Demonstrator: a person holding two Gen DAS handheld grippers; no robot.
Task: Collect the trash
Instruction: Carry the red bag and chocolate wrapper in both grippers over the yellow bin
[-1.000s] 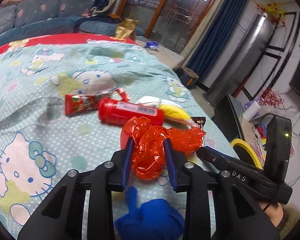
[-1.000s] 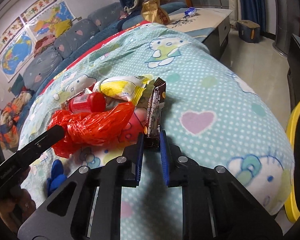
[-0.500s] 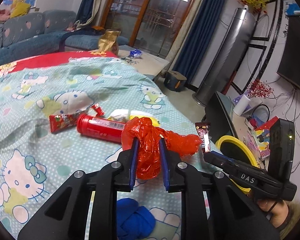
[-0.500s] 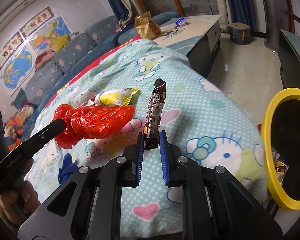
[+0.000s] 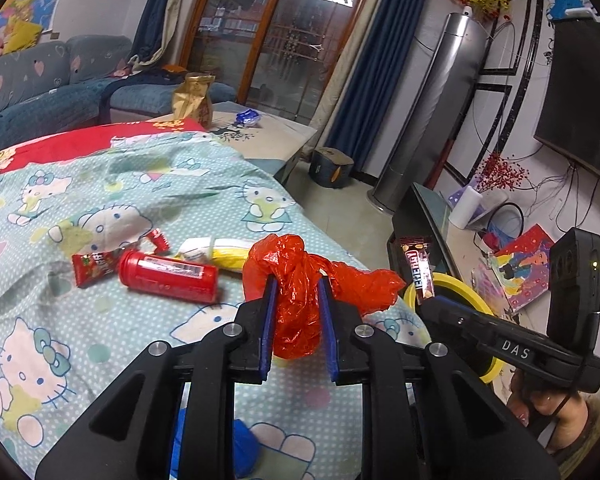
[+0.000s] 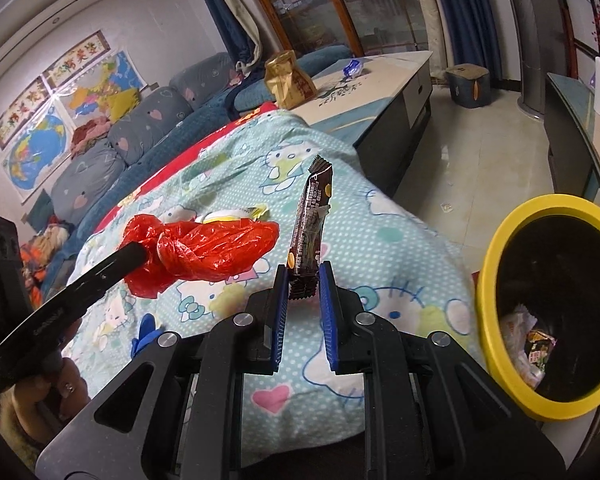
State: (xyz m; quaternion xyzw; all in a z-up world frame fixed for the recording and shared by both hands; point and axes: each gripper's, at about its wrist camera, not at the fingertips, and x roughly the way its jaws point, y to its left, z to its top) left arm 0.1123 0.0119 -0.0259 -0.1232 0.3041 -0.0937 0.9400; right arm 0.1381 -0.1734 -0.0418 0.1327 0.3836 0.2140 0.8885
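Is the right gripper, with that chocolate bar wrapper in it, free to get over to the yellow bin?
Probably yes. The right gripper holds the chocolate bar wrapper above the bed, and nothing shows between it and the open yellow bin to its right. The left gripper with its red bag is on the other side.

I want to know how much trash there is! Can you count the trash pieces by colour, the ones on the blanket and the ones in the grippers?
Red: 3, the plastic bag in the left gripper, the tube, the small wrapper.
Yellow and white: 1, the packet.
Brown: 1, the candy bar wrapper in the right gripper.
Blue: 1, a crumpled thing.
Total: 6.
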